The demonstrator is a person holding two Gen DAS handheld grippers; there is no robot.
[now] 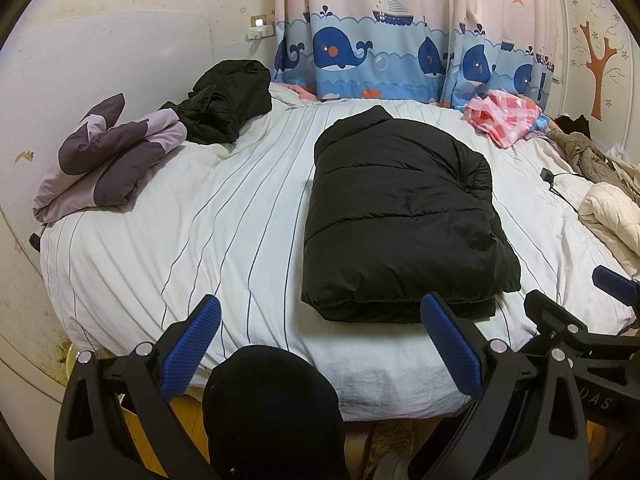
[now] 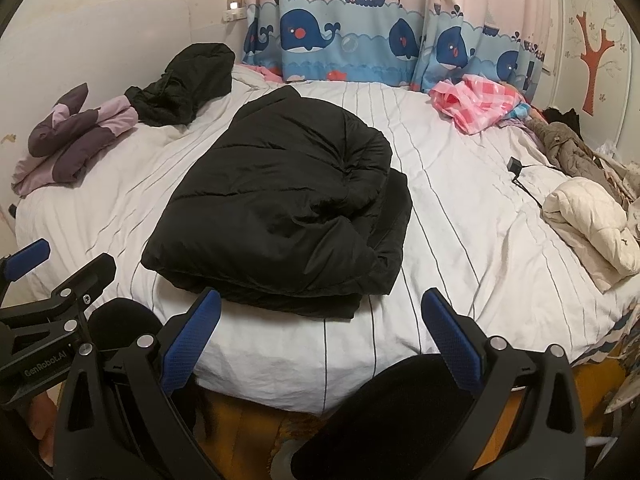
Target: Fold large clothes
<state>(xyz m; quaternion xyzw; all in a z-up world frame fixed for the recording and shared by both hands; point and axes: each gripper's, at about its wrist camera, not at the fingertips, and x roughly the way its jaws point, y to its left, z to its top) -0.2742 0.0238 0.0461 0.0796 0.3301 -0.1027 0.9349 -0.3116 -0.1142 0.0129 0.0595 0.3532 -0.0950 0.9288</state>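
A black puffer jacket lies folded into a thick rectangle on the white striped bed, collar toward the curtain. My left gripper hovers open off the bed's near edge, just short of the jacket's hem, holding nothing. In the right wrist view the same jacket sits left of centre, and my right gripper is open and empty at the near edge of the bed. Each gripper shows at the side of the other's view: the right one and the left one.
A purple folded garment and a crumpled black one lie at the far left. Pink checked cloth, a brown coat, a cream jacket and a charger with cable occupy the right side. A whale-print curtain hangs behind.
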